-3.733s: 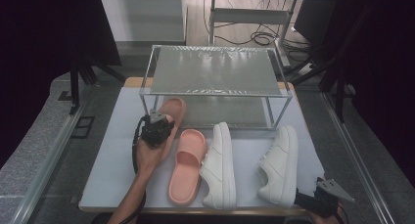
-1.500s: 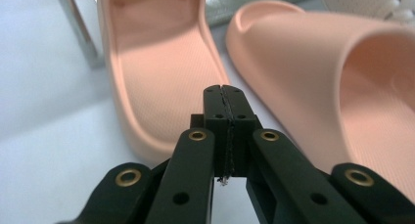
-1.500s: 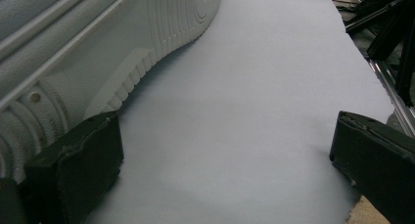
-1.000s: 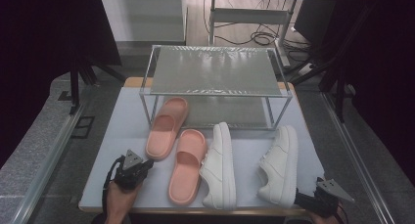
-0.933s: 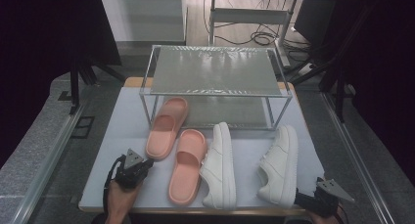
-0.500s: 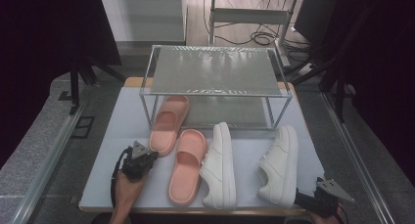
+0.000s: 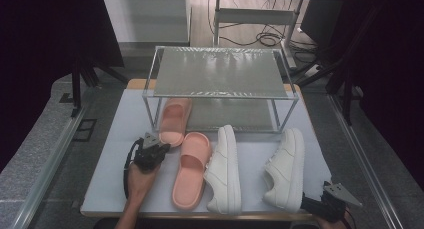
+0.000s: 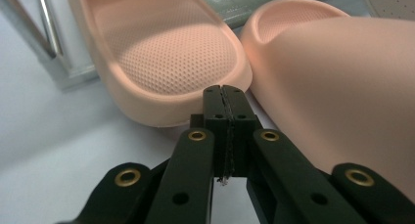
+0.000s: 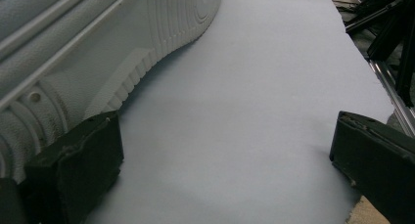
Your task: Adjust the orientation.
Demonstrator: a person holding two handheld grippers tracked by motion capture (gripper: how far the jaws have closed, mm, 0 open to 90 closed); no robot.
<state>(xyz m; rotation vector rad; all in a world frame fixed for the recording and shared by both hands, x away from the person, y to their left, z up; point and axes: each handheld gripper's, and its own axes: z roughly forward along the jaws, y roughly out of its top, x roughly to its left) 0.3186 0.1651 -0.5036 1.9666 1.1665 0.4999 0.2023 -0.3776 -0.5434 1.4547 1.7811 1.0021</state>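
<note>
Left gripper (image 8: 222,94) clenched empty, tips just short of far peach foam slide's (image 8: 161,53) heel rim, two peach slides, two white leather sneakers (image 7: 225,169), right gripper (image 9: 225,175) released beside sneaker

Slippers (image 7: 182,154) left of sneakers (image 7: 250,169)

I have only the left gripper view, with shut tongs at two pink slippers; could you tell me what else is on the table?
Observer: A white sneaker lies beside the near slipper, with a second sneaker farther right.
Operator: Where are the right tongs, please?
Observer: The right tongs stand open at the second sneaker's near end, by the table's corner.
Operator: And the metal leg by the far slipper?
Observer: It belongs to a two-shelf rack; the far slipper reaches in under it.
</note>
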